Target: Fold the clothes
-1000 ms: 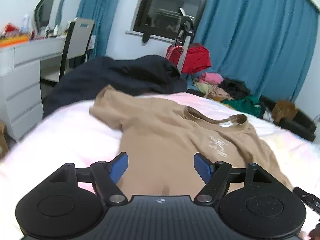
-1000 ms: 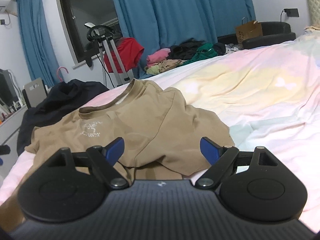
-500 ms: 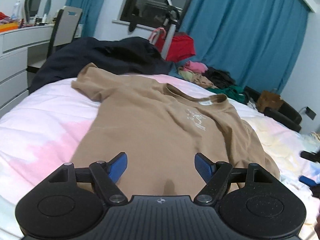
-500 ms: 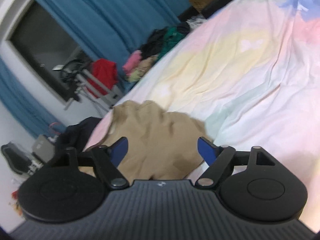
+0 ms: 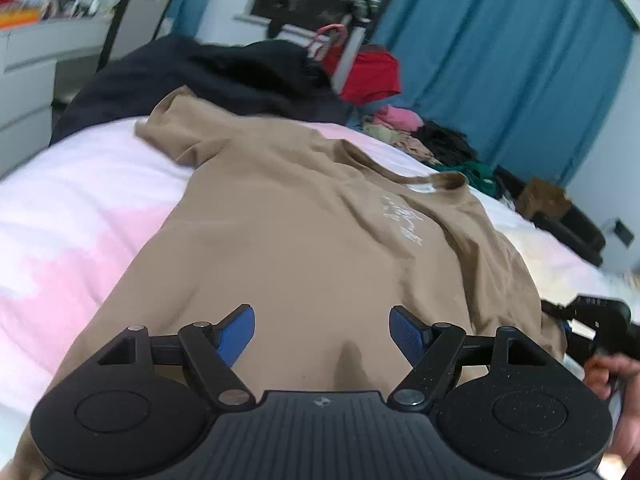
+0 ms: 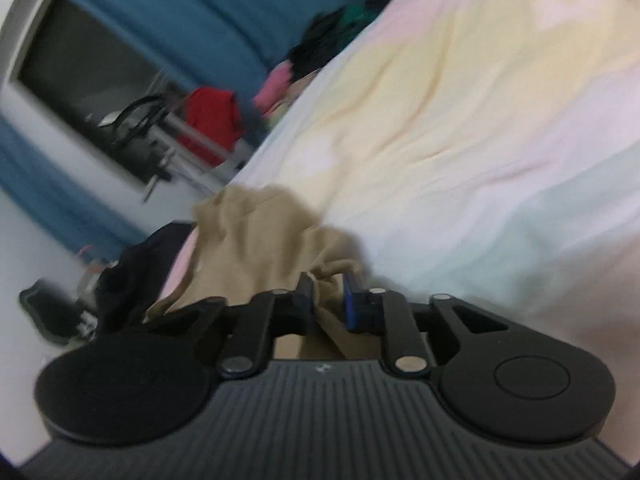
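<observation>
A tan T-shirt (image 5: pixel 312 232) with a small white chest print lies front-up on the bed, collar toward the far right, one sleeve spread at the far left. My left gripper (image 5: pixel 322 326) is open and empty, hovering over the shirt's lower part. In the right wrist view the same shirt (image 6: pixel 260 240) is bunched up, and my right gripper (image 6: pixel 328 300) is shut on a fold of its edge. The right gripper also shows at the right edge of the left wrist view (image 5: pixel 592 316), held by a hand.
The bed sheet (image 6: pixel 480 120) is pastel pink, yellow and white. A dark garment (image 5: pixel 208 76) lies at the bed's far end. A clothes pile (image 5: pixel 432 140), a red item on a stand (image 5: pixel 372 76), a white desk with a chair (image 5: pixel 40 48) and blue curtains stand beyond.
My right gripper has closed from open onto the shirt's edge and tilted, bunching the cloth. My left gripper stays open and has moved slightly over the shirt.
</observation>
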Demonstrator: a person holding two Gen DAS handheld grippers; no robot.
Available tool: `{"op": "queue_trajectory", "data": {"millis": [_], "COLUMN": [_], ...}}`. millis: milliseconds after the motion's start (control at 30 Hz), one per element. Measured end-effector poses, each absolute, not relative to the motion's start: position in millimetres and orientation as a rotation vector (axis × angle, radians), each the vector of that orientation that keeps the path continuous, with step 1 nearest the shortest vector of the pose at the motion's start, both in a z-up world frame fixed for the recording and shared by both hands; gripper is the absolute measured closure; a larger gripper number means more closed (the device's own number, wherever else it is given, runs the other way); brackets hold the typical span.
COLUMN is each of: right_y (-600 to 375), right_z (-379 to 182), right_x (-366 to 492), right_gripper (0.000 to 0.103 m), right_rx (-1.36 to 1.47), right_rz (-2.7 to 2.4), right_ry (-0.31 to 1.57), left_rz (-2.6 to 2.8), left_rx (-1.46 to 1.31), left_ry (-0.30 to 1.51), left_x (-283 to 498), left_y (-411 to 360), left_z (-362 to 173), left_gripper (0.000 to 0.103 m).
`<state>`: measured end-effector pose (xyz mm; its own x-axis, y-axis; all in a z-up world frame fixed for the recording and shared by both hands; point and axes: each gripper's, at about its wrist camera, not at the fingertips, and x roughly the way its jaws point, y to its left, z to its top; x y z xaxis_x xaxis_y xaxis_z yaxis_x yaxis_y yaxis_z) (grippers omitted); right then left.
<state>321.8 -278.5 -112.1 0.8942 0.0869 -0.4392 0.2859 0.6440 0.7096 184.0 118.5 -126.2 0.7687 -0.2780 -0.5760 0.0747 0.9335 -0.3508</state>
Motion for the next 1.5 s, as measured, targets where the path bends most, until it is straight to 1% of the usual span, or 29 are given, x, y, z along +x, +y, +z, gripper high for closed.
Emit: {"op": "queue_trajectory", "data": {"millis": [133, 333, 400, 500, 533, 600, 700, 767, 800, 833, 867, 900, 1000, 1100, 1200, 1333, 1500], "right_y": [-277.5, -319.2, -334.0, -349.3, -352.4, -356.2, -364.0, -359.6, -357.4, -355.2, -353.1, -350.9, -342.2, -319.9, -299.3, -281.6, -287.4], "right_z": [-86.6, -26.7, -11.4, -0.8, 0.3, -3.0, -17.0, -30.0, -36.5, -43.0, -49.5, -56.0, -75.9, -98.5, -113.8, -117.8, -129.2], "right_x": [328.9, 347.4, 361.2, 385.4, 393.9, 407.9, 411.0, 394.6, 386.4, 378.2, 370.0, 361.8, 336.7, 309.7, 299.2, 296.8, 311.7], "right_gripper": [0.093, 0.093, 0.093, 0.093, 0.095, 0.092, 0.09, 0.078, 0.05, 0.031, 0.007, 0.008, 0.008, 0.008, 0.008, 0.006, 0.005], "right_rx": [0.731, 0.583, 0.551, 0.489, 0.458, 0.401, 0.466, 0.568, 0.62, 0.671, 0.722, 0.772, 0.926, 1.088, 1.173, 1.144, 1.089], "right_rz": [-0.189, -0.346, -0.383, -0.439, -0.46, -0.51, -0.523, -0.483, -0.462, -0.441, -0.42, -0.398, -0.333, -0.286, -0.283, -0.27, -0.258], "right_ry": [0.432, 0.316, 0.306, 0.311, 0.312, 0.309, 0.324, 0.33, 0.333, 0.335, 0.338, 0.34, 0.354, 0.426, 0.517, 0.506, 0.405], "left_rz": [-0.165, -0.17, -0.162, -0.154, -0.155, -0.164, -0.166, -0.172, -0.174, -0.177, -0.178, -0.181, -0.19, -0.189, -0.191, -0.189, -0.175], "left_rx": [-0.315, -0.314, -0.321, -0.314, -0.302, -0.288, -0.258, -0.239, -0.231, -0.225, -0.224, -0.224, -0.227, -0.213, -0.217, -0.226, -0.204], "left_ry": [0.651, 0.621, 0.615, 0.611, 0.608, 0.603, 0.613, 0.616, 0.615, 0.613, 0.609, 0.606, 0.602, 0.591, 0.595, 0.616, 0.594], "left_x": [190.6, 197.4, 202.3, 209.2, 210.8, 214.2, 222.6, 226.7, 228.1, 228.8, 228.0, 227.2, 222.5, 212.1, 201.1, 191.2, 188.2], "left_y": [120.4, 119.4, 121.9, 123.3, 122.5, 121.2, 115.3, 112.5, 111.5, 110.9, 111.2, 111.5, 112.4, 111.0, 112.2, 113.7, 111.9], "left_z": [-124.9, -123.3, -124.7, -127.8, -128.9, -132.1, -139.2, -141.6, -142.3, -142.6, -142.3, -141.7, -138.3, -132.5, -128.3, -126.7, -124.7], "left_gripper": [0.027, 0.027, 0.027, 0.027, 0.027, 0.027, 0.027, 0.027, 0.027, 0.027, 0.027, 0.027, 0.027, 0.026, 0.025, 0.025, 0.024]}}
